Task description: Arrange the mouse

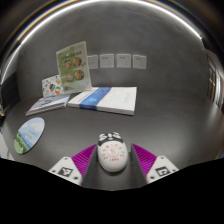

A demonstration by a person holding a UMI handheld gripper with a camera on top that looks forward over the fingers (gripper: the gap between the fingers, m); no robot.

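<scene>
A white mouse (111, 154) with a red pattern and a dark front end sits between my gripper's (111, 160) two fingers. The purple pads (86, 159) press on both its sides, and the mouse appears held just above the grey table (150, 125). Its underside is hidden from me.
A white and blue book (105, 98) lies flat beyond the fingers. A second flat book (48, 103) lies to its left. A picture book (72, 65) stands against the wall. A round light-blue mat (30, 133) lies at the left.
</scene>
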